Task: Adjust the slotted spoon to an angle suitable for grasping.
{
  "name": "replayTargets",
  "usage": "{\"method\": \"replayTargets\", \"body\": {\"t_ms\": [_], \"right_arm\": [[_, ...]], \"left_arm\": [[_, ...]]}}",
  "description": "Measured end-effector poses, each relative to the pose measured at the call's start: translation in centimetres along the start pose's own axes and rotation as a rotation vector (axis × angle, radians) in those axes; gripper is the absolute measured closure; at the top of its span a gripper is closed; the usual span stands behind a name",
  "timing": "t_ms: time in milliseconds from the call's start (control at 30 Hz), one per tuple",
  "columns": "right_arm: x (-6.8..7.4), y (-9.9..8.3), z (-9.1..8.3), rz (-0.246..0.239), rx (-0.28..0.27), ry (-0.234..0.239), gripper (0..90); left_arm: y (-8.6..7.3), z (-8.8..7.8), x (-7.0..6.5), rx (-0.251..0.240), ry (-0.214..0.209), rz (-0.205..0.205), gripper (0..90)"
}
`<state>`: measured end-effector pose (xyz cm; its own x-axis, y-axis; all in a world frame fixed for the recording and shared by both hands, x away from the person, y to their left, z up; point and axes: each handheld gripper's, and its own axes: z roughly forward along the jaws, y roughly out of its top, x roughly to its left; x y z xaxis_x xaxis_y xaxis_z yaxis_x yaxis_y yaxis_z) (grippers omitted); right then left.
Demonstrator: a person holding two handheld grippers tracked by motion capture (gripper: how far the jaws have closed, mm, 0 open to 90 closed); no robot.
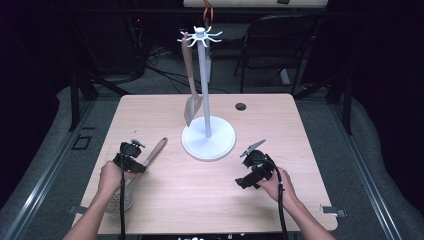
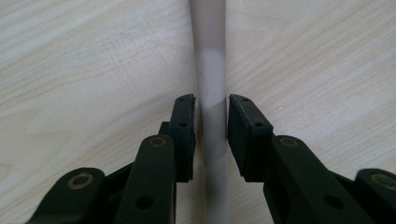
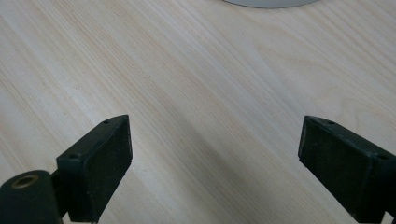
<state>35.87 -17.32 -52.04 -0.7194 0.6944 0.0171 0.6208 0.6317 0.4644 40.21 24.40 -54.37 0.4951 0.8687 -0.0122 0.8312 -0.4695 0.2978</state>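
A skimmer with a wooden handle end and a perforated metal head lies on the table's left side, its head toward the person. My left gripper points down over its middle. In the left gripper view, the gripper has its pads closed against both sides of the grey shaft. My right gripper rests low at the right front, wide open. In the right gripper view, the gripper has bare wood between its jaws. A white utensil stand stands mid-table with a spatula hanging from a hook.
The stand's round base lies just ahead of the right gripper. A cable hole sits near the table's far edge. A dark chair stands beyond the table. The table's edges drop to a grey floor.
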Motion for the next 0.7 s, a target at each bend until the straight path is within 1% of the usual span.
{"method": "replayTargets", "body": {"t_ms": [33,100,133,167,400,467,533,567,667,700], "right_arm": [[0.0,0.0,0.0,-0.003,-0.005,-0.001,9.4],[0.0,0.0,0.0,0.003,-0.005,-0.001,9.4],[0.0,0.0,0.0,-0.003,-0.005,-0.002,9.4],[0.0,0.0,0.0,0.002,0.008,-0.002,9.4],[0.0,0.0,0.2,0.001,-0.002,-0.004,9.5],[0.0,0.0,0.1,0.002,0.006,-0.004,9.5],[-0.1,0.0,0.0,0.002,0.004,-0.008,9.6],[-0.1,0.0,0.0,0.002,0.004,-0.008,9.6],[0.0,0.0,0.1,0.003,0.007,-0.005,9.8],[0.0,0.0,0.2,0.001,-0.002,-0.005,9.8]], "left_arm": [[0.1,0.1,0.0,0.011,0.007,0.011,71.1],[0.4,0.3,-0.2,0.020,0.022,0.015,70.7],[0.6,0.4,-0.3,0.024,0.026,0.016,70.7],[0.7,0.5,-0.3,0.026,0.026,0.017,70.8],[1.3,0.8,-0.5,0.044,0.053,0.029,73.8],[1.4,0.8,-0.5,0.050,0.053,0.035,74.0],[1.4,0.9,-0.5,0.047,0.055,0.033,74.0],[1.4,0.8,-0.5,0.051,0.050,0.029,74.0],[1.4,0.8,-0.5,0.050,0.050,0.033,74.5],[1.4,0.8,-0.5,0.048,0.050,0.033,74.8]]}}
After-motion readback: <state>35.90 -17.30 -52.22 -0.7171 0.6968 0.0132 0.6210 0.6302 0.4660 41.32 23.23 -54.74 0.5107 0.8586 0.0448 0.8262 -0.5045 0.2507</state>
